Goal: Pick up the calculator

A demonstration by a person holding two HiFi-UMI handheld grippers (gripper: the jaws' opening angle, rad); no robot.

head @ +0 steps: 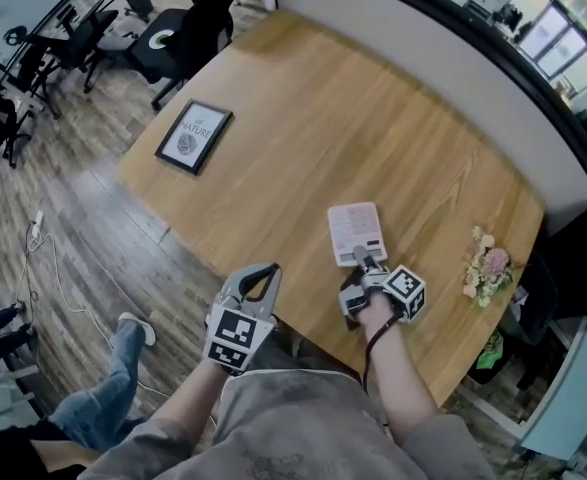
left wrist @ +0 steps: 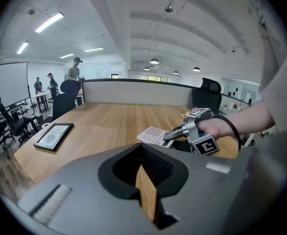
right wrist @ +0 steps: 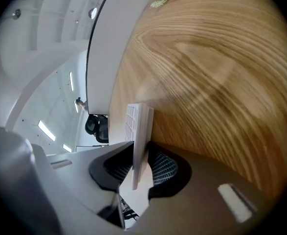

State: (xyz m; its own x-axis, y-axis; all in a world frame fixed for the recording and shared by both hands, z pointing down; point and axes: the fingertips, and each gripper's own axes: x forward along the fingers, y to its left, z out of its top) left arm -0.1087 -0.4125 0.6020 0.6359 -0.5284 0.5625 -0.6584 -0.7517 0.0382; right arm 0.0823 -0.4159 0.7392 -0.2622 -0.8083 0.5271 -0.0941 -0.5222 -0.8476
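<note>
1. The right gripper [right wrist: 140,167] has its jaws clamped on the near edge of the calculator [right wrist: 139,124], and most of the body reaches out beyond the tips.
2. The left gripper [left wrist: 146,174] has its jaws together, with nothing between them.
3. Because the hold is only at the edge, the calculator may pivot or slip when it is lifted.
4. It is thin, flat and pale, with rows of keys, and seems to rest on the table [head: 373,118].

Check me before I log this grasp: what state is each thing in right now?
calculator: face up on the table, near edge between the right gripper's jaws.
right gripper: shut on the calculator's edge.
left gripper: shut, nothing in it.
picture frame: lying flat, face up.
flowers: lying on the table.
</note>
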